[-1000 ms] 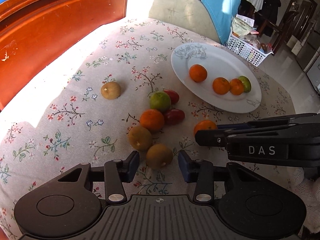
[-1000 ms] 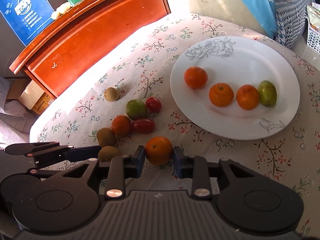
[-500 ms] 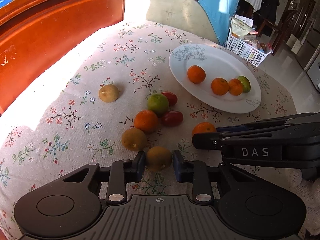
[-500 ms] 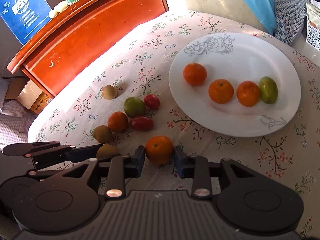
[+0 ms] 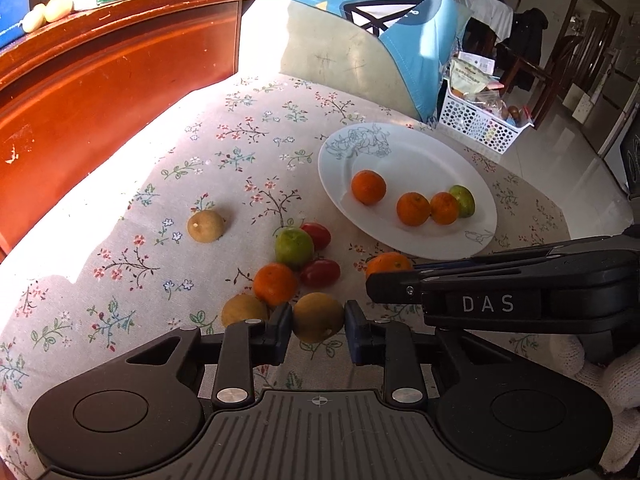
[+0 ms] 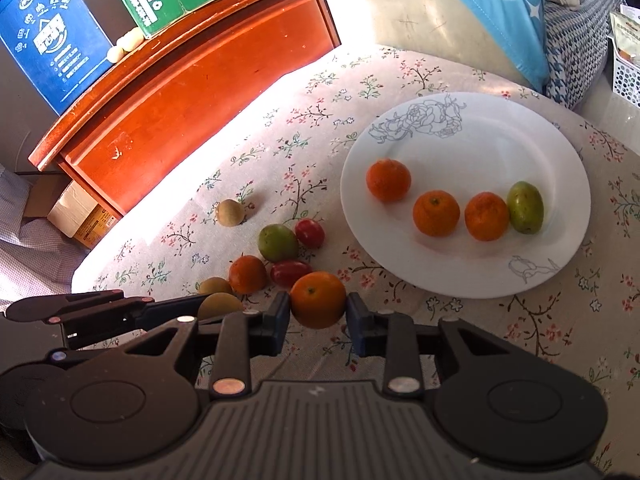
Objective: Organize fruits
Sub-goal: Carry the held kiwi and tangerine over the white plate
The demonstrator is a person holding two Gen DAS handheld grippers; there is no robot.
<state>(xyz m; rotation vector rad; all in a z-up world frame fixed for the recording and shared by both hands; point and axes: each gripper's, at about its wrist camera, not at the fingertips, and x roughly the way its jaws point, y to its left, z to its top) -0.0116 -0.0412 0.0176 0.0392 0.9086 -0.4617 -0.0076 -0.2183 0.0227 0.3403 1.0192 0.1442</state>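
My left gripper [image 5: 316,326] is shut on a brown round fruit [image 5: 317,317] and holds it above the flowered cloth. My right gripper [image 6: 319,314] is shut on an orange [image 6: 318,299]; it shows in the left wrist view [image 5: 387,265] too. A white plate [image 6: 480,128] to the right holds three oranges and a green fruit [image 6: 525,207]. Loose on the cloth lie a green fruit [image 6: 277,242], an orange [image 6: 247,274], two red tomatoes [image 6: 309,233], and brown fruits [image 6: 229,212].
A red wooden cabinet [image 6: 192,80] with blue and green boxes on top stands along the far left. A blue and beige cushion [image 5: 360,40] lies behind the plate. A white basket [image 5: 480,124] stands at the far right.
My left gripper closed on the brown fruit and lifted it off the cloth. My right gripper keeps its hold on the orange and has risen slightly.
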